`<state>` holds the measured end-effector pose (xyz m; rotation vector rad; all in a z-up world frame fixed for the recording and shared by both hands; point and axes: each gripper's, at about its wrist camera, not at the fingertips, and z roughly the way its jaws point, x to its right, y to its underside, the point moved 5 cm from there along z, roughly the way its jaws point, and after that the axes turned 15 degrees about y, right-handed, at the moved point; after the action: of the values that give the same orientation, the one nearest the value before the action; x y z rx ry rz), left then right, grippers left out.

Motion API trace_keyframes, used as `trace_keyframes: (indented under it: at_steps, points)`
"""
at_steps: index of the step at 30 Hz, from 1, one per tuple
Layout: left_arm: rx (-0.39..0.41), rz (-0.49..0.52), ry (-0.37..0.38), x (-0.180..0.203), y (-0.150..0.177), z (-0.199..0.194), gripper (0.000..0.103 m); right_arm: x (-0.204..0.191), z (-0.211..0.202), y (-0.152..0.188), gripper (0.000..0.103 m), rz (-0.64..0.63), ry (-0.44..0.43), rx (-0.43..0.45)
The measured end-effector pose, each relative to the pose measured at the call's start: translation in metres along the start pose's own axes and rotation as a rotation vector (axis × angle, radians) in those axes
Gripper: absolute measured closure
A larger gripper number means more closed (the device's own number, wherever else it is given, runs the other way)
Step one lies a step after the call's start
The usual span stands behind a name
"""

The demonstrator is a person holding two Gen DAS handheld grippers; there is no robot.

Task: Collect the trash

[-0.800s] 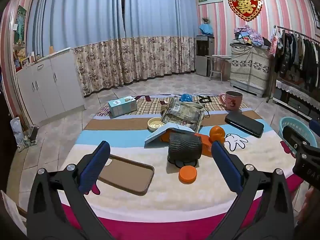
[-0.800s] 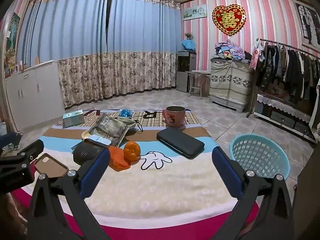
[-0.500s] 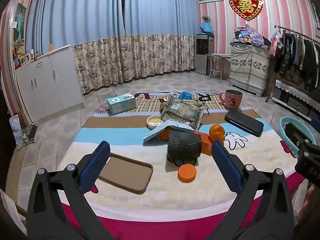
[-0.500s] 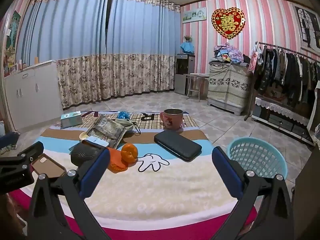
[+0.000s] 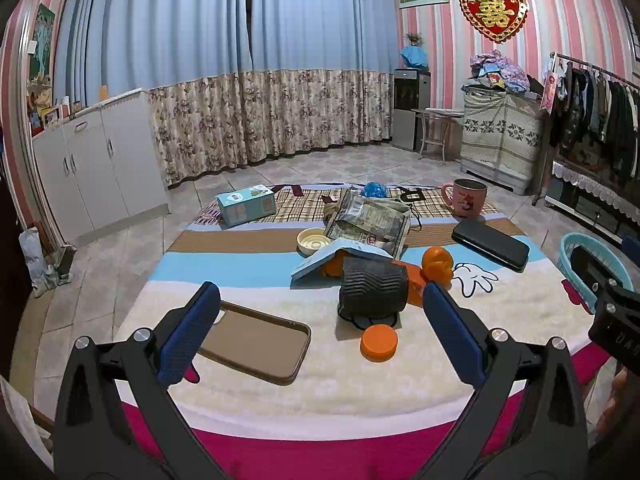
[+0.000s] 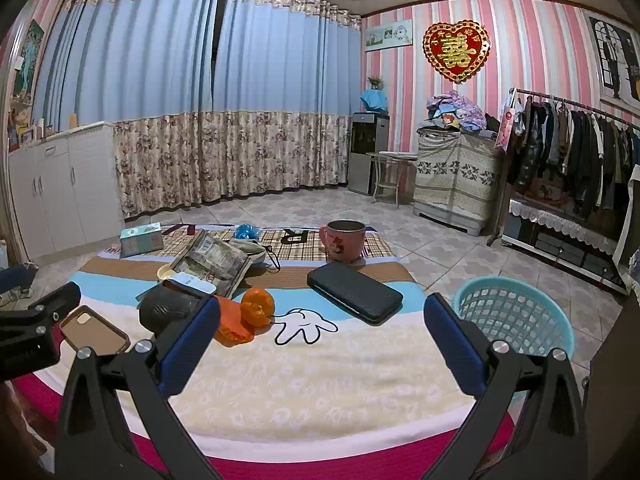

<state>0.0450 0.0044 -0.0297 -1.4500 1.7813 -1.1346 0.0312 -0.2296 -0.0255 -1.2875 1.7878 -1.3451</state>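
A low table with a patterned cloth (image 5: pixel 256 264) holds clutter. An orange cap (image 5: pixel 379 343) lies in front of a black ribbed roll (image 5: pixel 372 289). Beside them are orange peel (image 6: pixel 232 326), a peeled orange (image 6: pixel 258 306), a crumpled foil wrapper (image 5: pixel 370 220) and a blue wad (image 5: pixel 374 190). A turquoise basket (image 6: pixel 516 316) stands on the floor at the table's right. My left gripper (image 5: pixel 320 332) is open and empty above the table's near edge. My right gripper (image 6: pixel 320 340) is open and empty, further right.
On the table: a brown phone case (image 5: pixel 256 342), a black wallet (image 6: pixel 354 292), a pink mug (image 6: pixel 344 240), a tissue box (image 5: pixel 246 204), a cream dish (image 5: pixel 314 240). White cabinets (image 5: pixel 92 168) stand left, a clothes rack (image 6: pixel 576 184) right.
Both grippers have drawn back and risen very slightly; the table items sit a little lower and farther in view. Nothing was grasped or moved.
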Motion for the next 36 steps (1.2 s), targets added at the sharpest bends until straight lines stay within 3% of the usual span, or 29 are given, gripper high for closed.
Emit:
trace_keyframes:
  at_steps: [36]
  points:
    - [0.002,0.002,-0.004,-0.010,0.004,-0.004,0.005,-0.001,0.010,0.011,0.004,0.004,-0.005,-0.012]
